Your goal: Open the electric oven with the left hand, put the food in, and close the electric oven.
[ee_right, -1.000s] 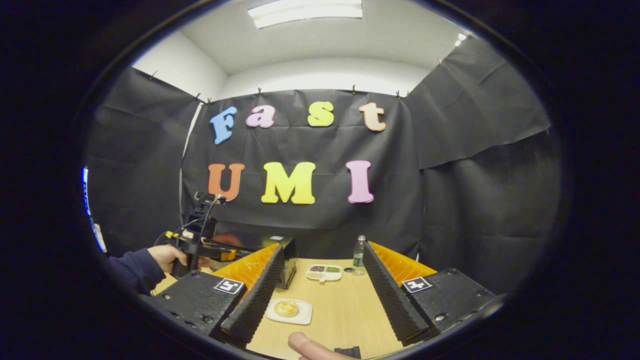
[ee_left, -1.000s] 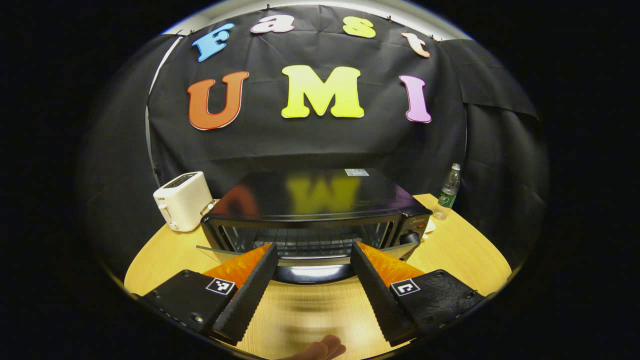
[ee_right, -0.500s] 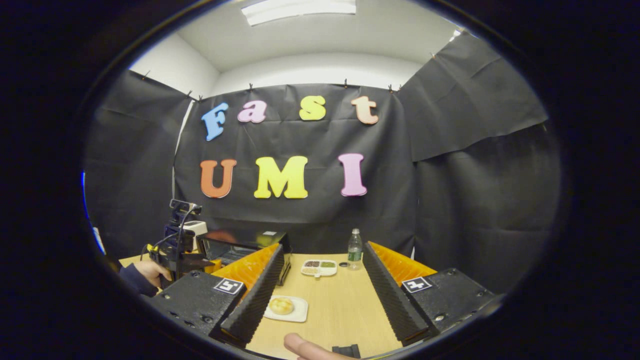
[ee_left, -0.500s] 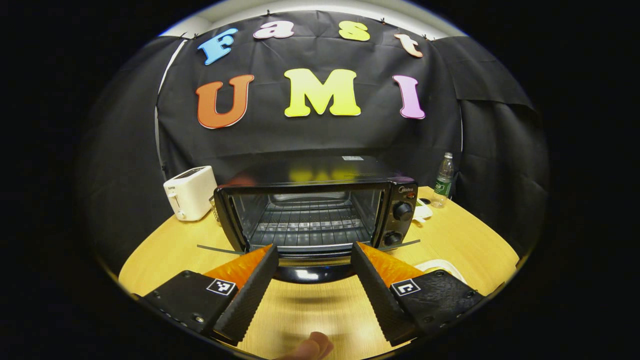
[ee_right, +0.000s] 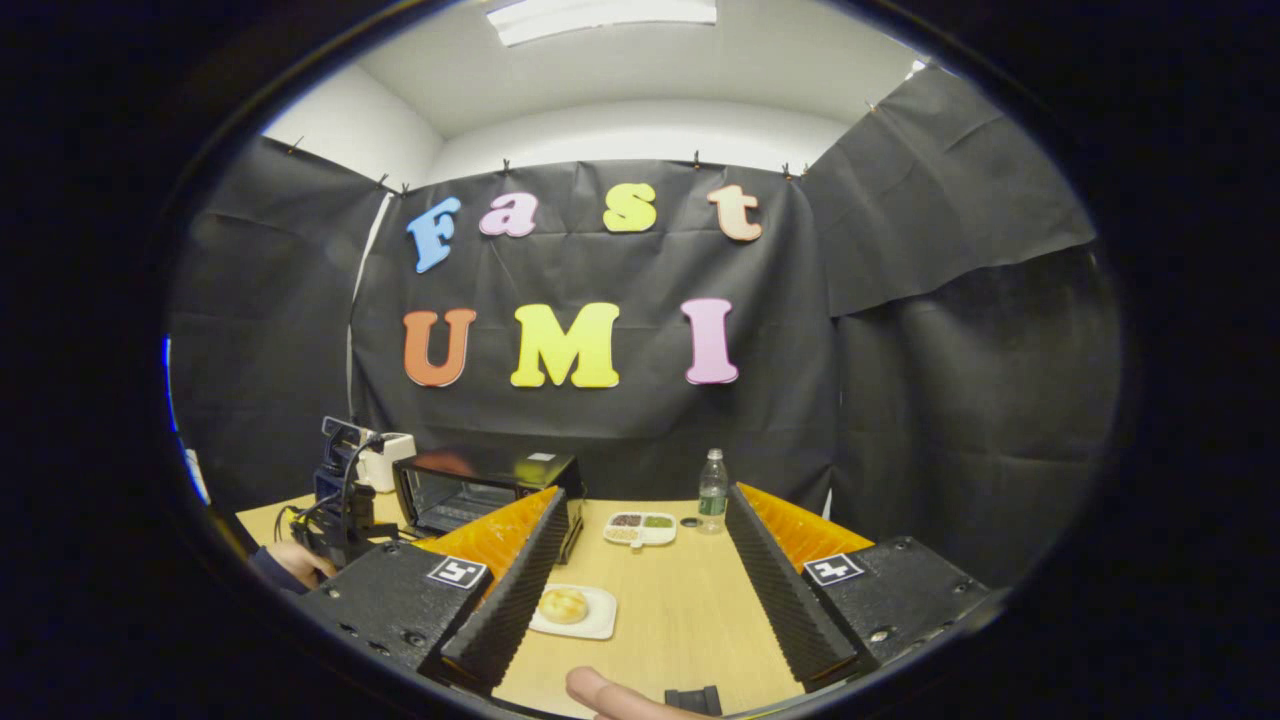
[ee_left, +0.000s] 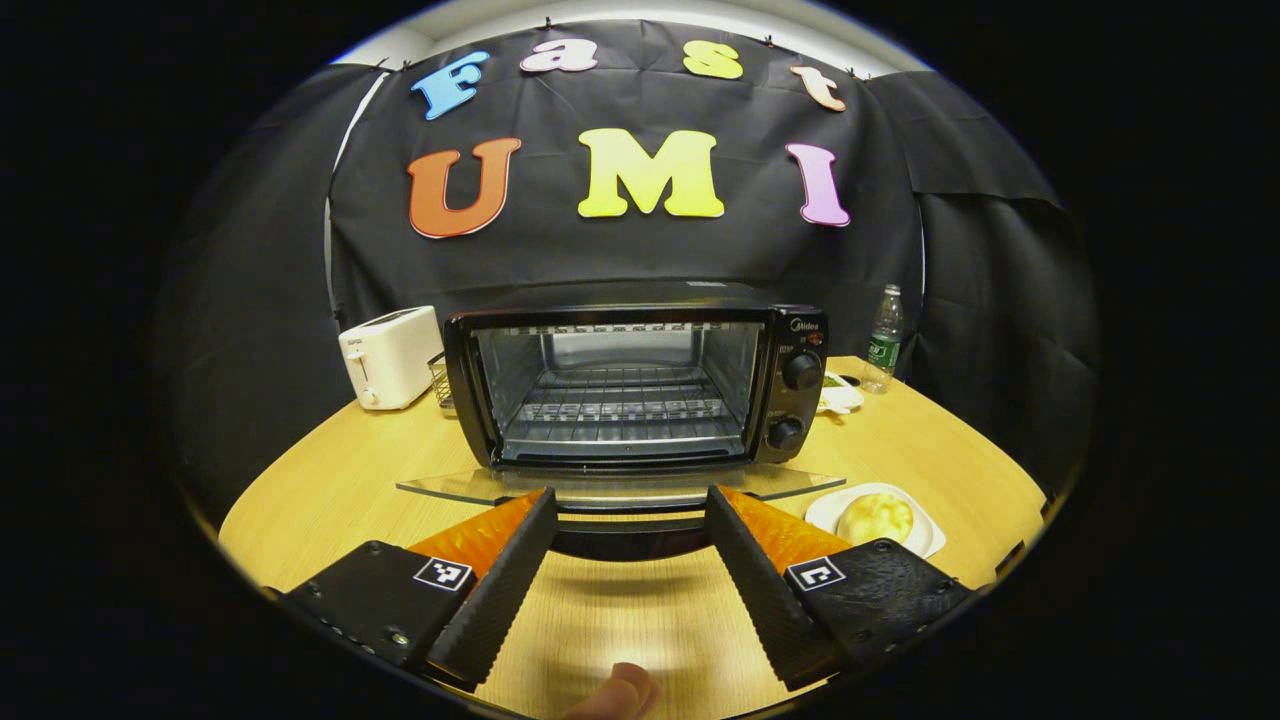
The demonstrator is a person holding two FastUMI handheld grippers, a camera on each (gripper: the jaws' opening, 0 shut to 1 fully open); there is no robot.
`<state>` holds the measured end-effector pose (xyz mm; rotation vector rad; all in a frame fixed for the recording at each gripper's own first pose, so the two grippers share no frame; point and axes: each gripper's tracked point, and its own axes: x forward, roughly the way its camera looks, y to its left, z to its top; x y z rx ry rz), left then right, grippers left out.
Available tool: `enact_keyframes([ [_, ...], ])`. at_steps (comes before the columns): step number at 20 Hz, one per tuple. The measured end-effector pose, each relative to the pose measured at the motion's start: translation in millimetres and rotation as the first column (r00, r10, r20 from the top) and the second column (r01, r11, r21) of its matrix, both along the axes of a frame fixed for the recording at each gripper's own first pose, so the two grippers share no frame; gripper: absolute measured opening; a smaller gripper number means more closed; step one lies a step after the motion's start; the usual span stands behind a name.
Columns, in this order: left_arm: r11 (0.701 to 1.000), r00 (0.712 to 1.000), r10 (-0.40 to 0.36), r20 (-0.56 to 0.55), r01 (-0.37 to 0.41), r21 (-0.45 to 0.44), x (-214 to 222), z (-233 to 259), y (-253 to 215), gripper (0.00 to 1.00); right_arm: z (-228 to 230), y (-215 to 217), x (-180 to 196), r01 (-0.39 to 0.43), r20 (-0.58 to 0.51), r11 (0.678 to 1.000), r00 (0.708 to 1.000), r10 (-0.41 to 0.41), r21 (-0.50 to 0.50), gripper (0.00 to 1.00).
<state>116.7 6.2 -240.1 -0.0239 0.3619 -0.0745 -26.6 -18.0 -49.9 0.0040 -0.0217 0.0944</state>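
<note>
My left gripper [ee_left: 625,505] is spread before the oven [ee_left: 635,385], whose glass door [ee_left: 620,487] lies open, its handle half hidden behind my fingers. My right gripper [ee_right: 645,520] is spread too; the bun [ee_right: 563,604] sits on its plate [ee_right: 598,624], partly cut off by one finger.

Ahead of your left gripper [ee_left: 628,495], no wording can be read with certainty. The electric oven [ee_left: 620,385] carries a small brand mark [ee_left: 808,324] above its two knobs, too small to make out. The water bottle [ee_left: 882,340], farther off to the right, wears an illegible green label. A square coded marker [ee_left: 442,573], without letters, sits beside each finger.
</note>
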Motion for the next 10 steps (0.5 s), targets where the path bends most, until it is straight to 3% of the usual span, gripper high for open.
enact_keyframes([
  [5, 1.0, 0.998, 0.007, -0.056, -0.008, -0.023, -15.7, -36.2, -2.2, 0.98, -9.1, 2.2, 6.2, 0.005, -0.026, 1.0, 1.0, -0.004, 0.011, 0.96],
  [6, 0.999, 0.995, 0.009, -0.103, -0.012, -0.032, -16.4, -52.0, -3.6, 0.89, -9.8, 4.3, 6.8, 0.001, -0.026, 1.0, 1.0, 0.0, 0.01, 0.96],
  [7, 0.999, 0.99, 0.012, -0.141, -0.018, -0.044, -17.9, -65.7, -4.3, 0.89, -12.9, 7.1, 6.5, -0.002, -0.027, 1.0, 1.0, 0.002, 0.008, 0.96],
  [8, 0.999, 0.98, 0.011, -0.198, -0.021, -0.049, -22.9, -79.7, -5.7, 0.96, -15.1, 8.5, 7.7, -0.004, -0.03, 1.0, 1.0, 0.005, 0.003, 0.96],
  [10, 0.999, 0.993, 0.008, -0.117, -0.011, -0.032, -19.0, -62.7, -7.3, 0.89, -21.0, 12.4, 10.8, -0.011, -0.039, 1.0, 0.999, 0.011, -0.008, 0.96],
])
